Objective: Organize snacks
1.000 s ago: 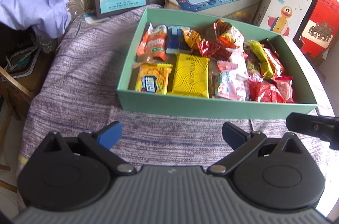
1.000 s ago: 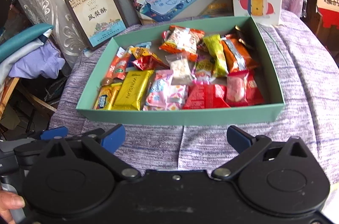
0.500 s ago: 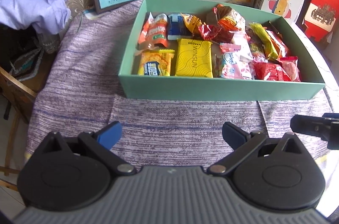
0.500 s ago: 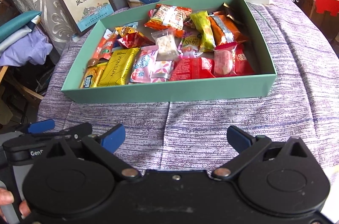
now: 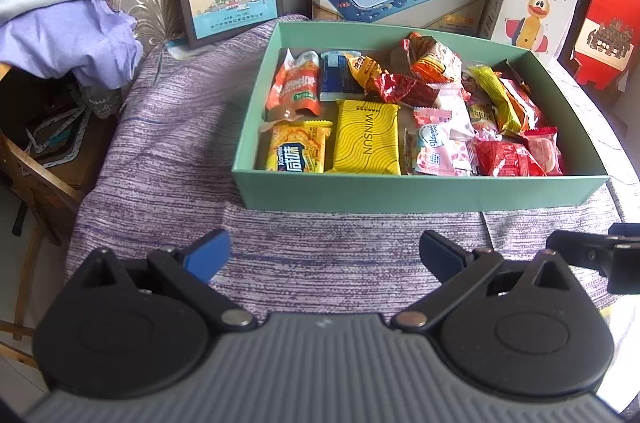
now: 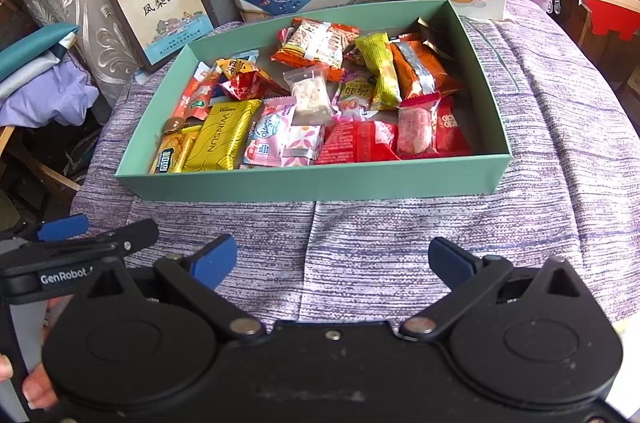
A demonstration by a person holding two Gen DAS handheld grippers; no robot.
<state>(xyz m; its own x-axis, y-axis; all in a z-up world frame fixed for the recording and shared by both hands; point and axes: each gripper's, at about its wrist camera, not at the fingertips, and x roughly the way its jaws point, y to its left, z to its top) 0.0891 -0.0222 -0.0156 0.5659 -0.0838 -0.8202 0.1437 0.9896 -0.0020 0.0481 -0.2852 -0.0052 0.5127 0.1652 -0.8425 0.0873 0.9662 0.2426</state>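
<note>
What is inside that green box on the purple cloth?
The green box holds loose snack packets, including a yellow WINSUN packet and red ones. Anything beneath the overlapping packets is hidden.

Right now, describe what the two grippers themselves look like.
The left gripper has a ribbed grey body, two round black pivot housings, black linkage arms with silver rivets, and blue finger pads. The right gripper has the same shape and blue pads, but its body is black. White "GenRobot" lettering marks the left gripper's side, seen from the right wrist view. No cables show.
</note>
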